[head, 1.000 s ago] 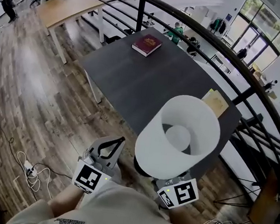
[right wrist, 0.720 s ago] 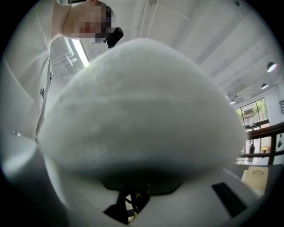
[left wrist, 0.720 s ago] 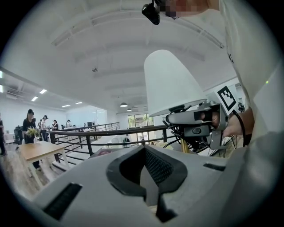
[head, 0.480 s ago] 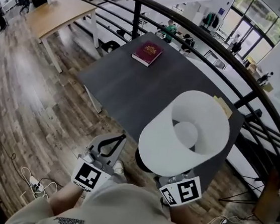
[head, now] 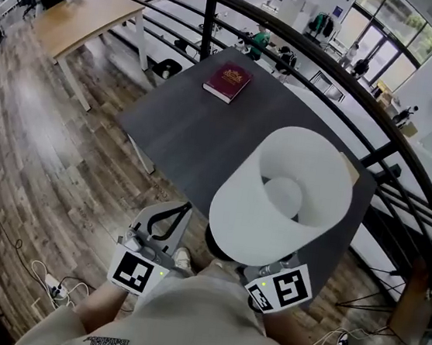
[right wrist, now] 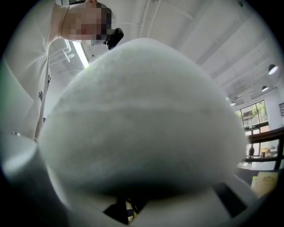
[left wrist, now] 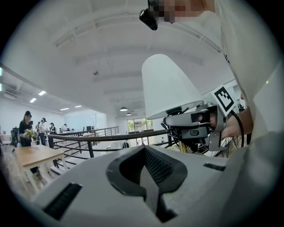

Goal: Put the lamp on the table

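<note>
A lamp with a white shade hangs in the air over the near edge of the dark grey table. My right gripper is shut on the lamp's stem below the shade, as the left gripper view shows. In the right gripper view the shade fills the picture and hides the jaws. A dark round part of the lamp shows under the shade. My left gripper is held low beside the lamp, shut and holding nothing.
A maroon book lies at the table's far end. A yellowish pad peeks out at its right edge behind the shade. A black railing curves behind the table. A wooden table stands far left, with cables on the floor.
The lamp and both grippers have come nearer to the dark table, and the shade now covers more of its right end. The left gripper stays shut.
</note>
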